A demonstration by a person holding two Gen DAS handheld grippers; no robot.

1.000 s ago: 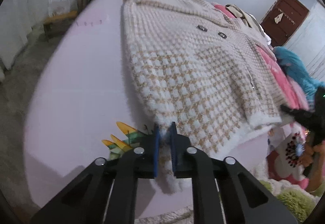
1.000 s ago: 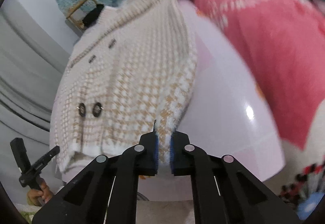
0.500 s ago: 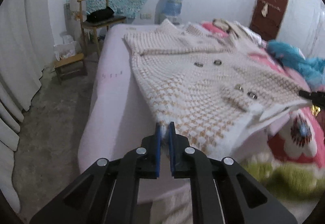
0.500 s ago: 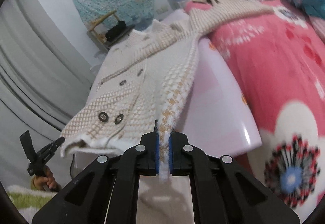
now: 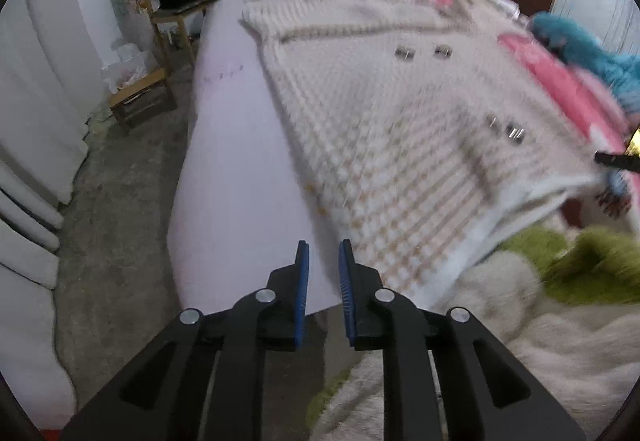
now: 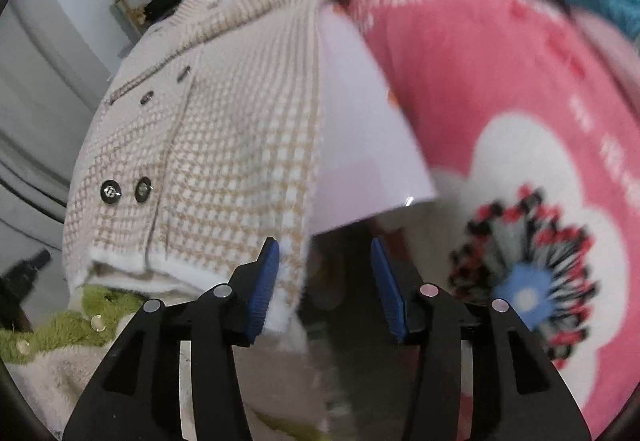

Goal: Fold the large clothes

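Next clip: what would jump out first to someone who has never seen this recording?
The big cream-and-tan checked knit coat, spread over the lilac table with its white hem hanging off the near edge. Beside it, on the right, lies a bright pink blanket with a large flower print. Both the left gripper and the right gripper are open in front of the hem, holding nothing.
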